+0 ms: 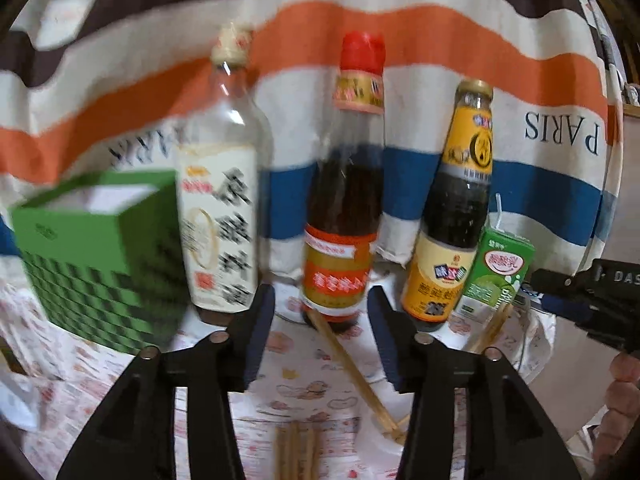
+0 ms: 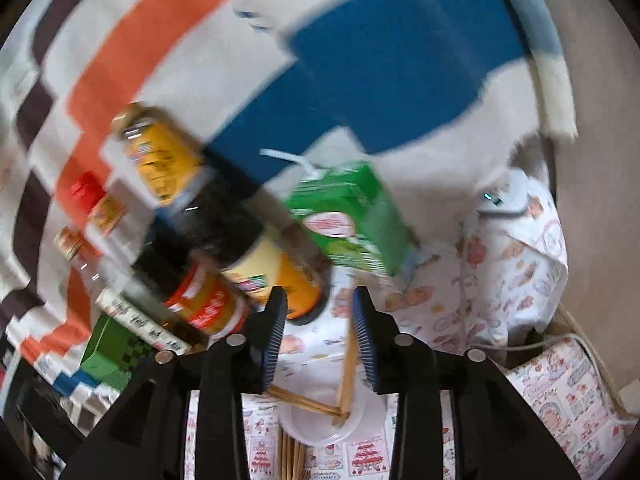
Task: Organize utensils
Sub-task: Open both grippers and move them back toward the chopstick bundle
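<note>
Closest in, a bundle of thin wooden chopsticks [image 1: 297, 454] is lying flat on the cartoon-printed tablecloth [image 1: 304, 396], poking out at the bottom edge of the left view. Just right of them, a small round white plastic dish [image 2: 320, 420] is sitting on the cloth with two more loose wooden chopsticks [image 2: 347, 364] crossing over it.

The left gripper [image 1: 322, 312] is hanging over the cloth with its black jaws spread wide and nothing between them. The right gripper [image 2: 320, 312] is also gaping open, and one loose stick is running up through the gap near its right pad, but I can't tell if it's touching.

Behind that, a row is standing along the back: a green checkered cardboard box [image 1: 100, 256] on the left, a clear glass bottle with a white label [image 1: 224, 208], a dark sauce bottle with a red cap [image 1: 348, 200], a dark sauce bottle with a yellow label [image 1: 452, 216], and a small green drink carton with a straw [image 1: 496, 276].

Farthest back, a striped orange, blue and brown cloth printed with PARIS [image 1: 400, 40] is hanging as the backdrop. Everything's pretty motion-blurred, especially in the right view.
</note>
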Tool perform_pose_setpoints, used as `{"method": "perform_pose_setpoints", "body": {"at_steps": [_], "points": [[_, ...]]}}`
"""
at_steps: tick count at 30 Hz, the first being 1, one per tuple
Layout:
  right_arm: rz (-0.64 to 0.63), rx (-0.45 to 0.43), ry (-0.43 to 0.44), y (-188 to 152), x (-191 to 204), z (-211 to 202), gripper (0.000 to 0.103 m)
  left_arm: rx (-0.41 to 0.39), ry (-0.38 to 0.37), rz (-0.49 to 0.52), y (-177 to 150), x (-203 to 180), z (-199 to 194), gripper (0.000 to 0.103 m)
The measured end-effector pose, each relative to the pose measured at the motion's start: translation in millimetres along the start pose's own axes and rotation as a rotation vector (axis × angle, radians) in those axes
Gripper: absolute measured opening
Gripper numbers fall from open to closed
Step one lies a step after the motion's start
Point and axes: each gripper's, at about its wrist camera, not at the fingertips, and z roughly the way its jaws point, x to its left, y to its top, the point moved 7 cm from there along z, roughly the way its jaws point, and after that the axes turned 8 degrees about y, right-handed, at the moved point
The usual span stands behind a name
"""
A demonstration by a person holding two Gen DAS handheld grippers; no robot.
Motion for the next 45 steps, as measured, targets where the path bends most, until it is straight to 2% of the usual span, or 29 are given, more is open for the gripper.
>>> {"method": "perform_pose_setpoints", "body": {"at_steps": [3,7,10,14,17,19,23,27,29,31,33,36,45], "points": [[-0.099,0.009,0.038,-6,29,-6,0.048,-0.045,0.02,0.009,9,15,-24,0.058],[-0.159,0.034,0.087,-19,61,-6,0.05,-0.066,0.024,0.012,16,34,-47,0.058],[-0.201,0.056,0.095,-29,78,-6,0.05,-0.066,0.039,0.022,2,53,-58,0.06],[-0.249,0.068,0.085,-42,95,1,0.05,-0.041,0.111,0.042,-20,83,-63,0.06],[-0.275,0.108,0.09,-57,104,14,0.05,-0.015,0.134,0.03,-31,105,-66,0.066],[-0.271,0.136,0.072,-72,102,22,0.05,0.025,0.152,-0.004,-38,116,-67,0.068],[-0.296,0.205,0.028,-112,91,30,0.05,0.086,0.131,0.036,-61,119,-64,0.068],[-0.29,0.269,0.003,-156,71,34,0.05,0.114,0.12,0.08,-94,119,-70,0.078],[-0.244,0.326,0.016,-180,58,39,0.05,0.141,0.104,0.086,-109,120,-70,0.08],[-0.186,0.38,0.067,-199,49,46,0.05,0.168,0.086,0.083,-117,120,-68,0.083],[-0.112,0.432,0.099,-217,36,57,0.042,0.186,0.085,0.061,-121,125,-65,0.085],[-0.066,0.501,0.097,-237,24,72,0.037,0.189,0.118,0.04,-122,133,-61,0.091],[-0.028,0.558,0.059,-269,9,96,0.02,0.206,0.146,0.041,-126,142,-54,0.096]]}}
